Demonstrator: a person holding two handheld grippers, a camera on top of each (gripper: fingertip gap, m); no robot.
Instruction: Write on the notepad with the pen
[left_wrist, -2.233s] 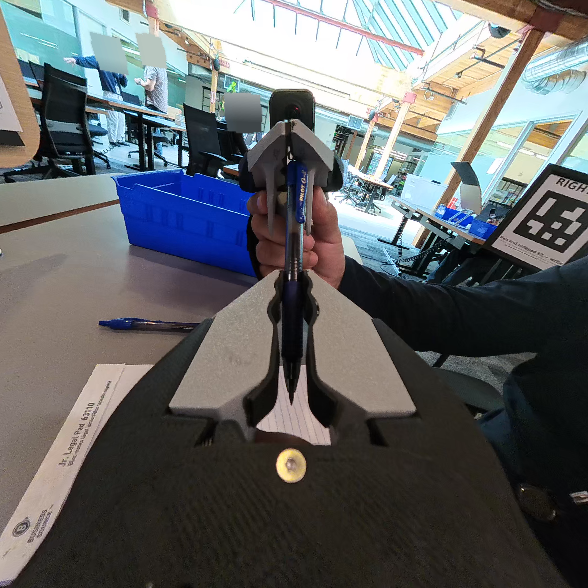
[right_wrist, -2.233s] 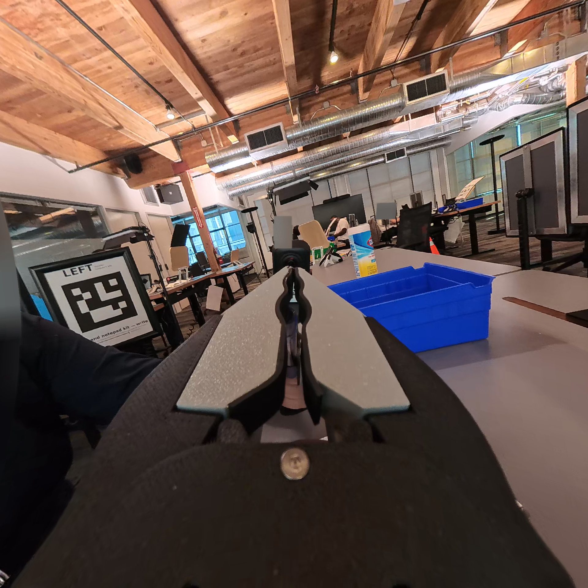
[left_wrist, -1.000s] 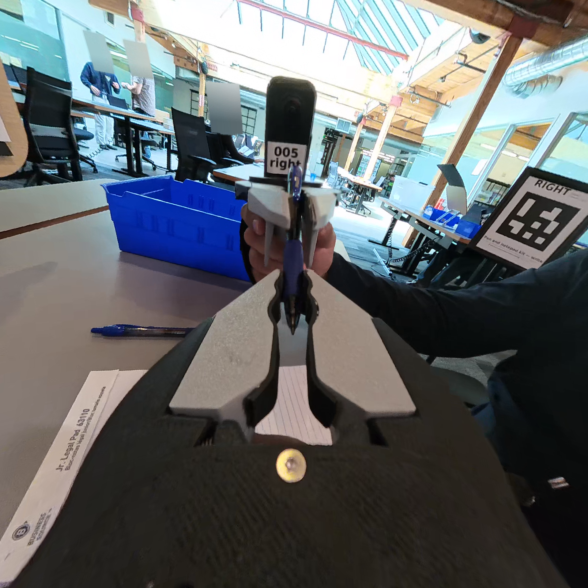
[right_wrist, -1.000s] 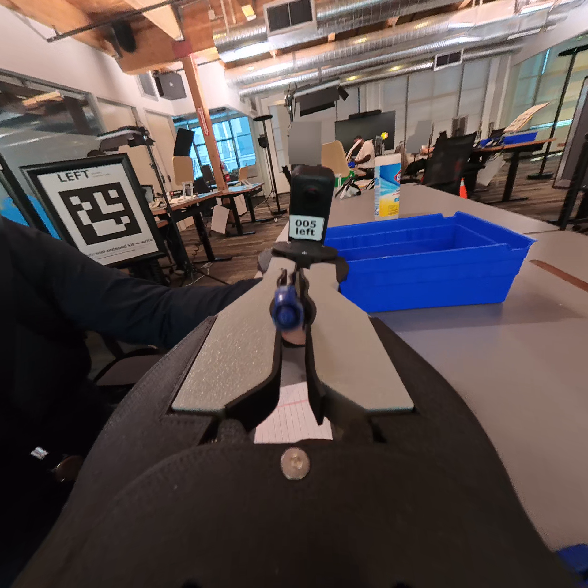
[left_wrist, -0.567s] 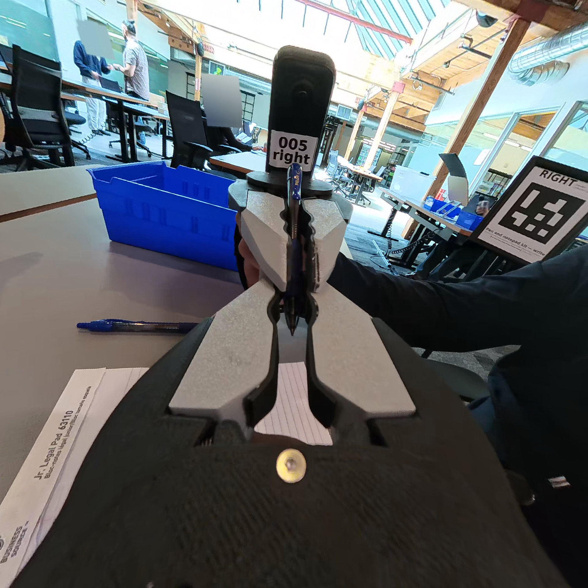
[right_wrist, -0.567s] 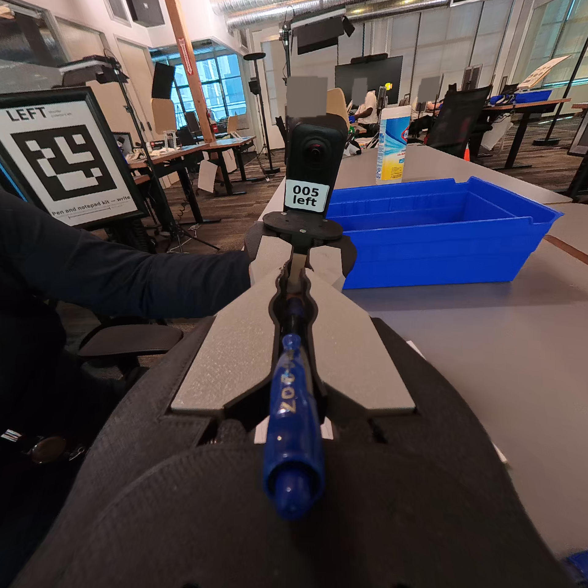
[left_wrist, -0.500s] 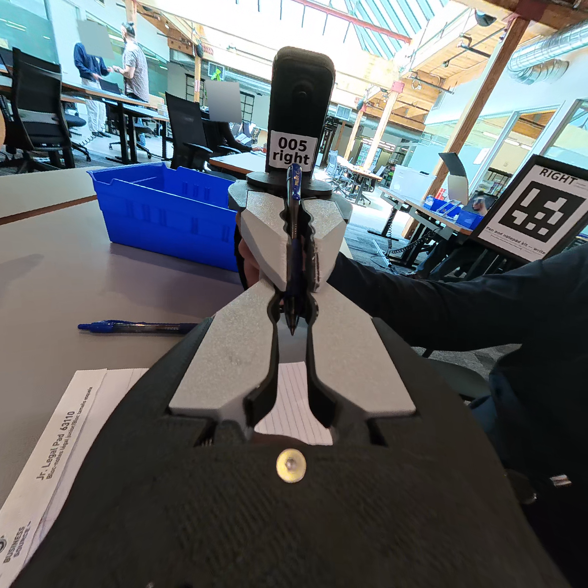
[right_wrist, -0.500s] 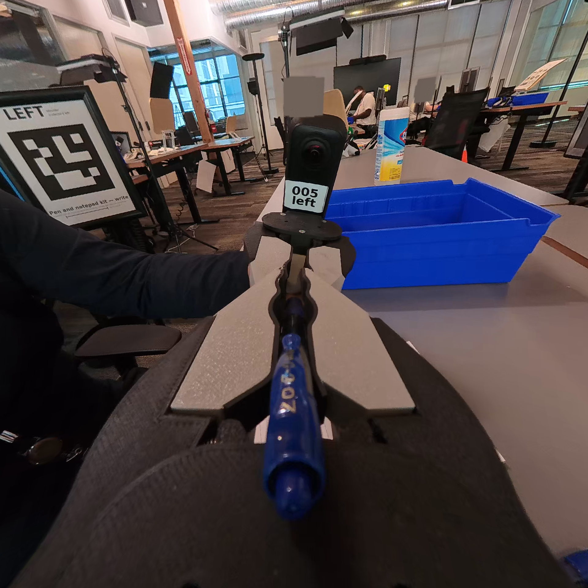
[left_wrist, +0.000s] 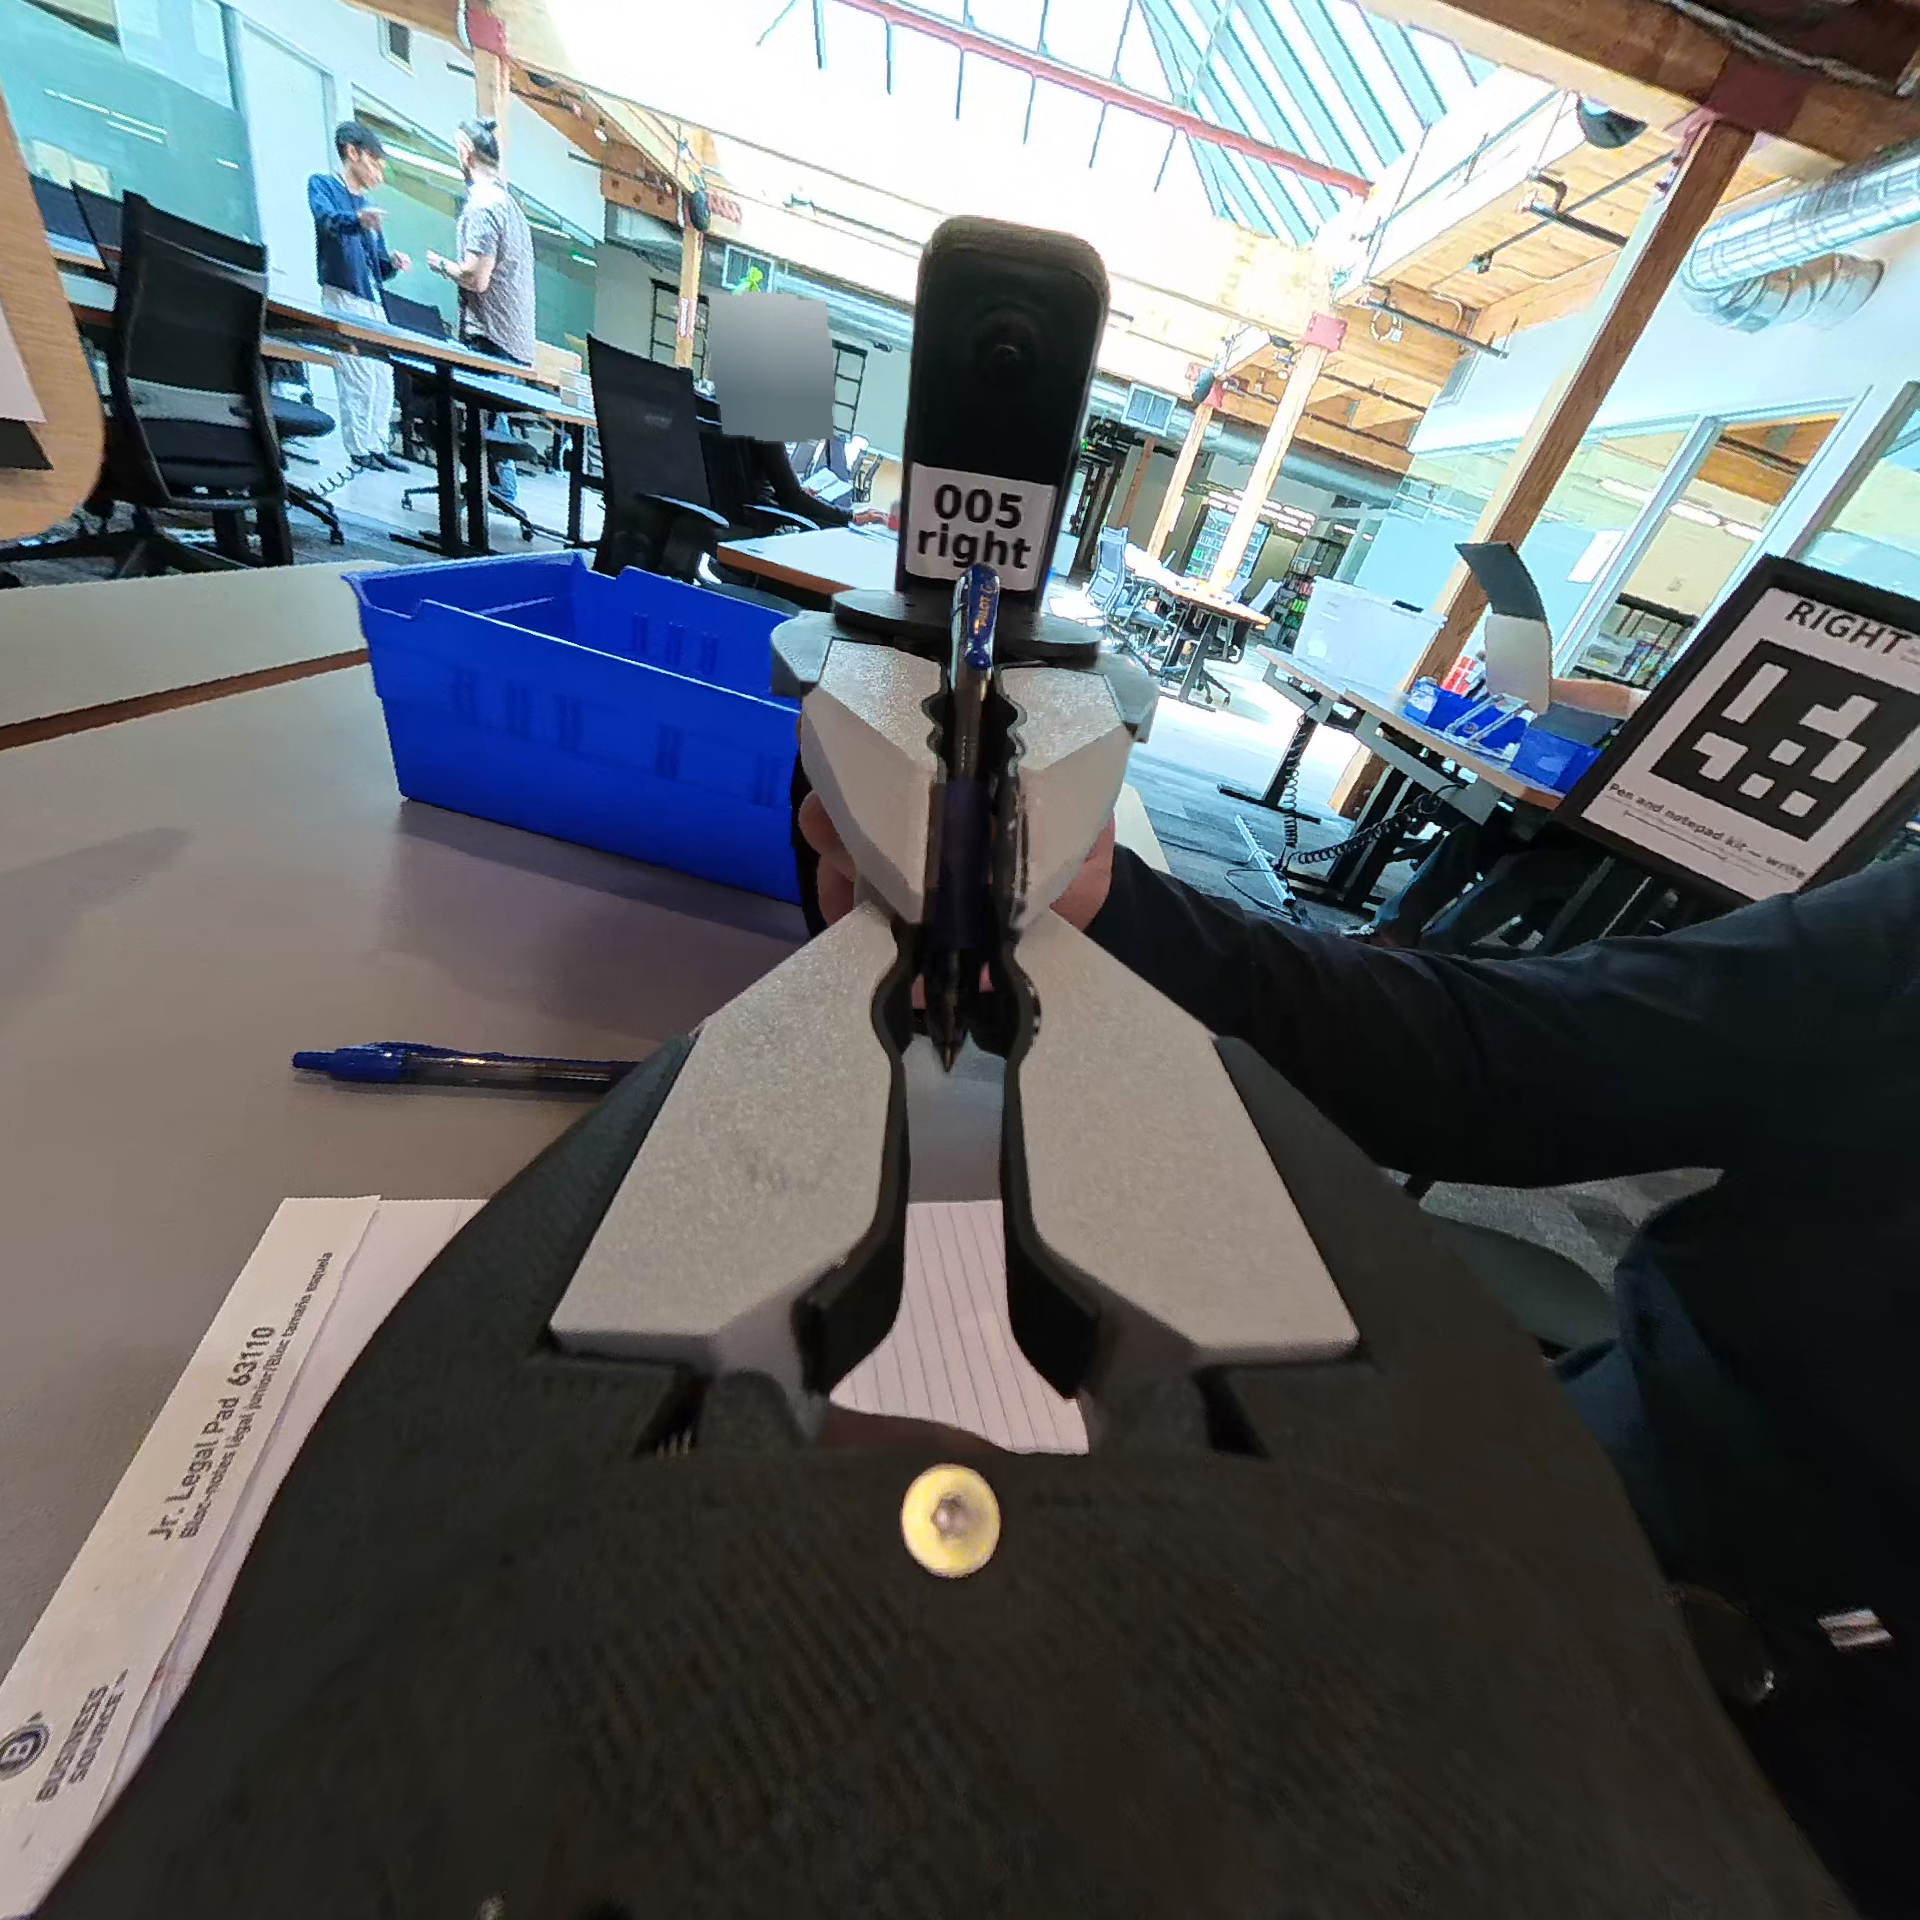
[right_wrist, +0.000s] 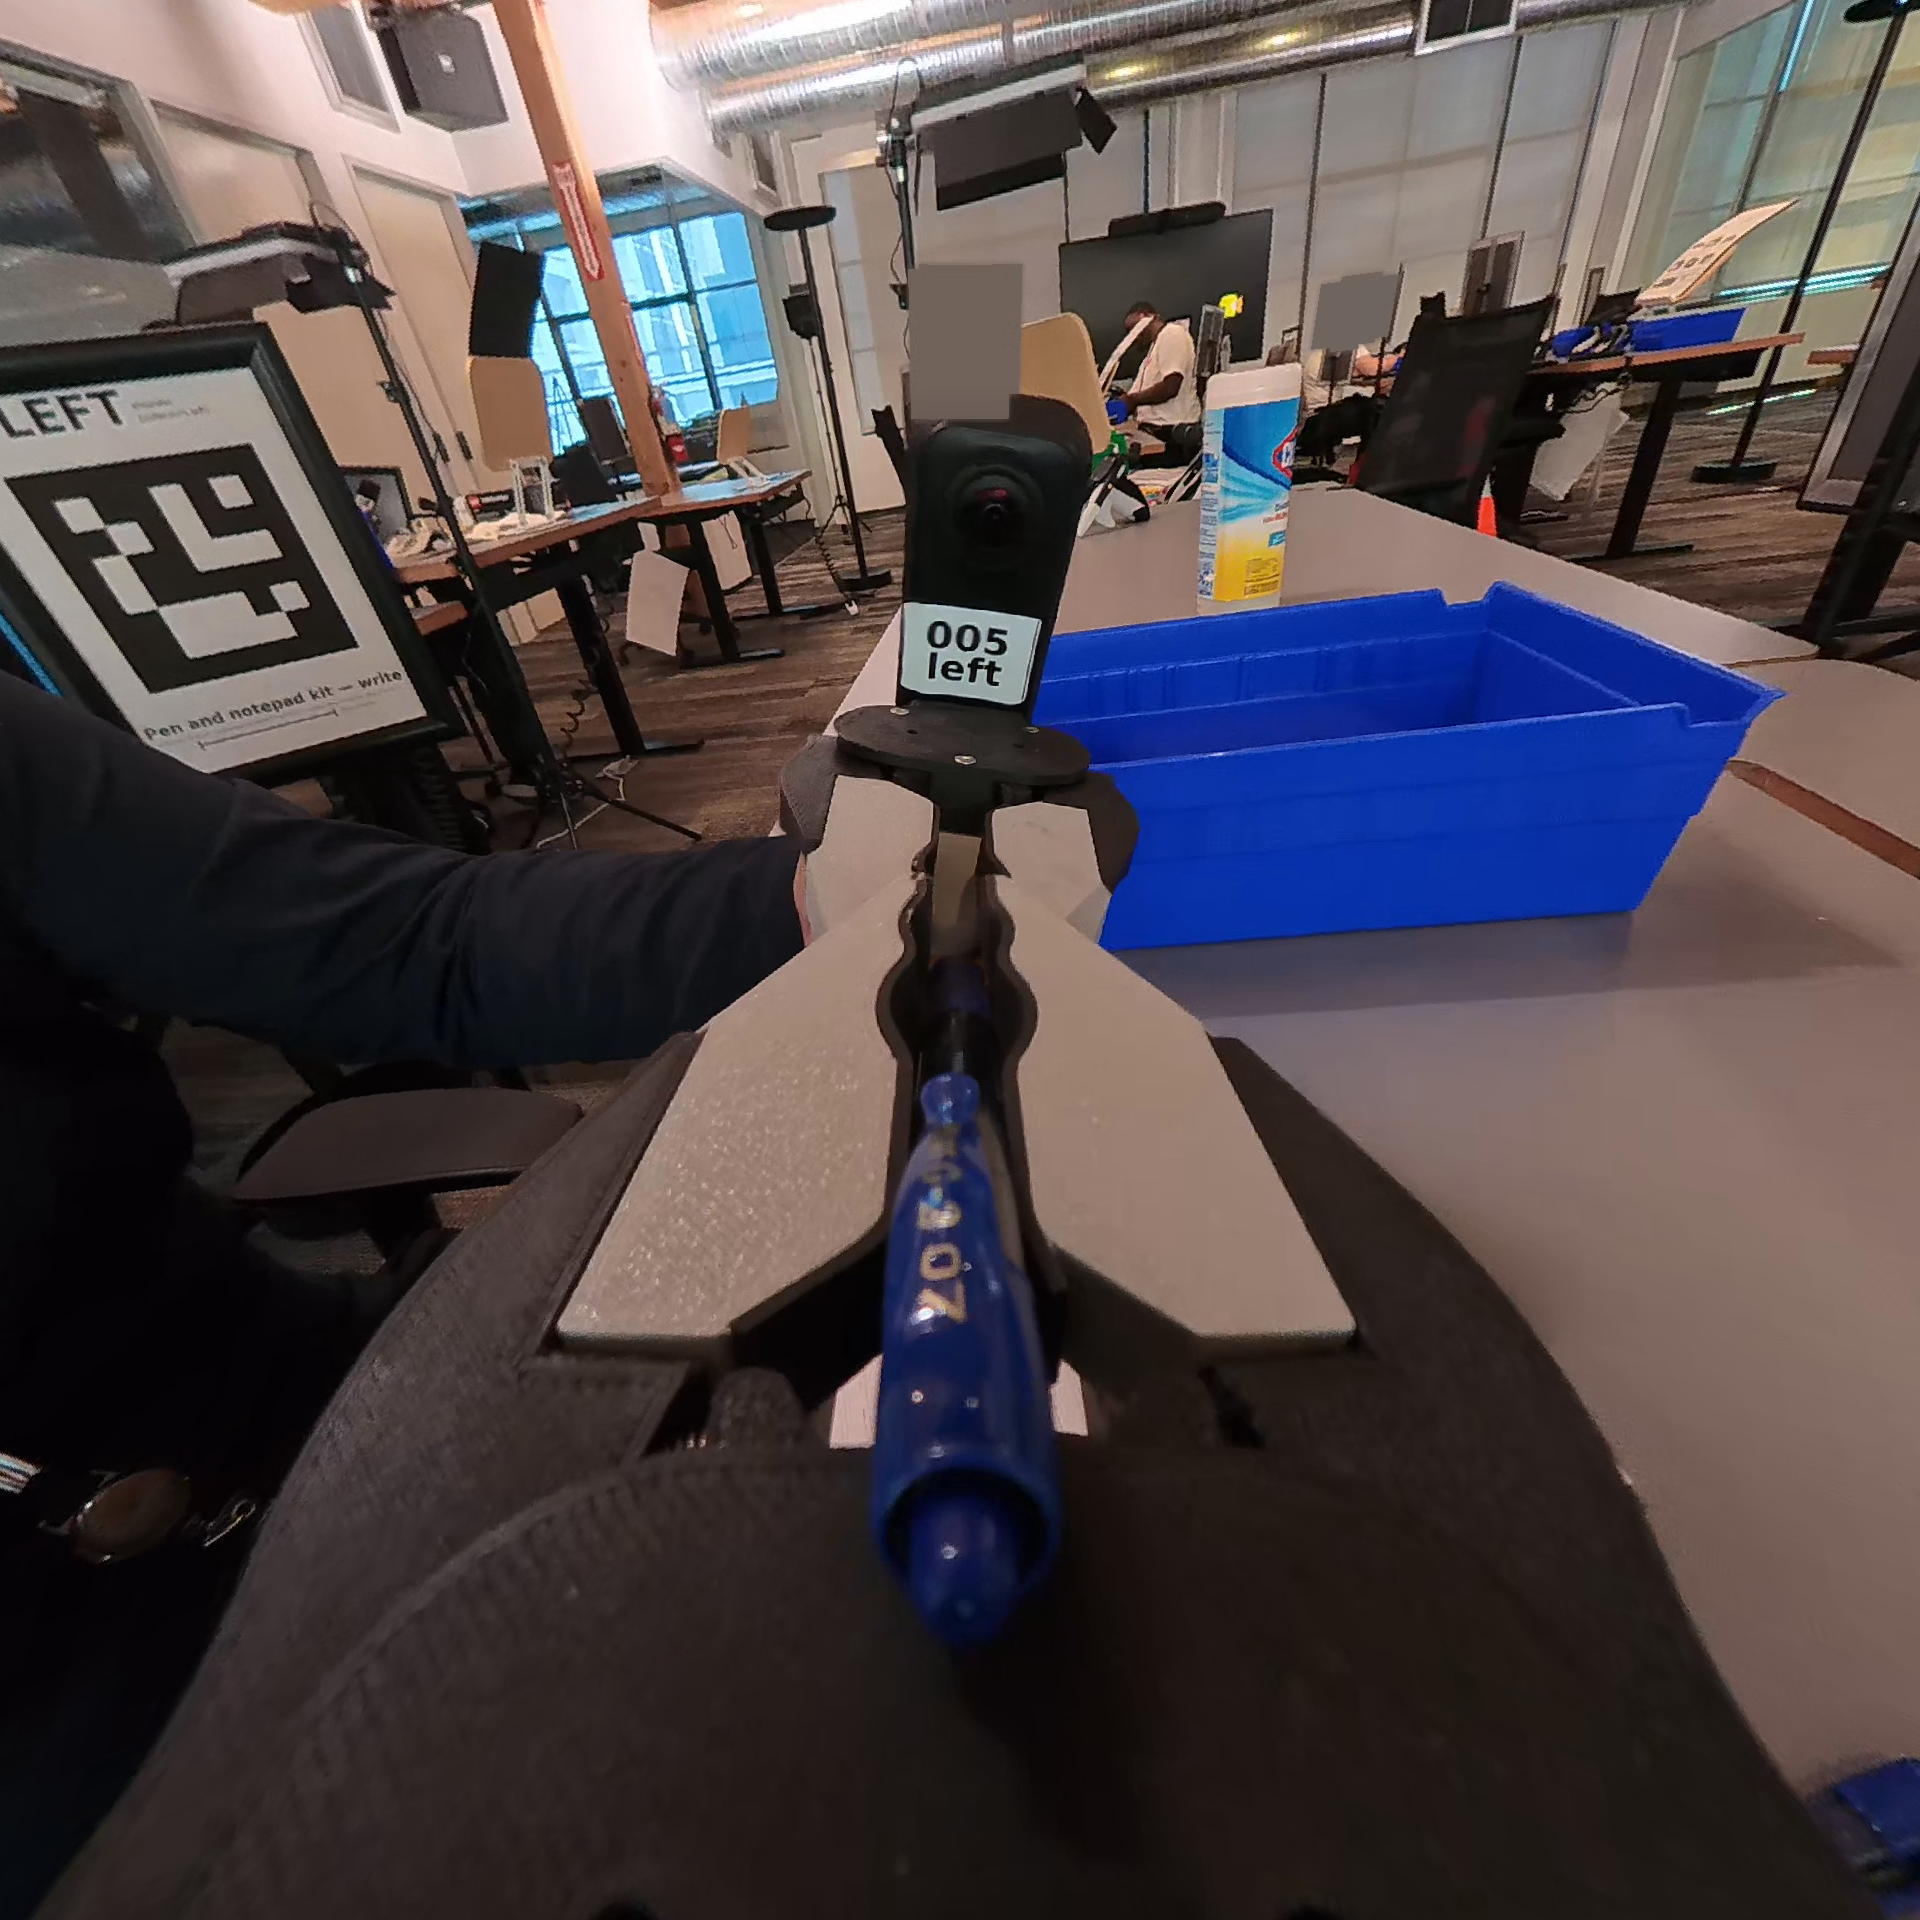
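The right hand-held gripper (right_wrist: 956, 997) is closed on a blue pen (right_wrist: 961, 1351); the pen's barrel runs back between the rough grey fingers (right_wrist: 769, 1164) toward the camera, and its blurred rear end hides part of the black body. The left hand-held gripper (left_wrist: 951, 1023) faces it, its jaws nearly closed around the pen's tip (left_wrist: 948, 1044); whether they touch it is hard to tell. The lined white notepad (left_wrist: 961, 1340) lies on the grey tabletop (left_wrist: 208, 935) under the left hand-held gripper, mostly covered by it. A second blue pen (left_wrist: 457, 1067) lies to the left, partly cut off. Farther stands a blue plastic bin (left_wrist: 582, 717).
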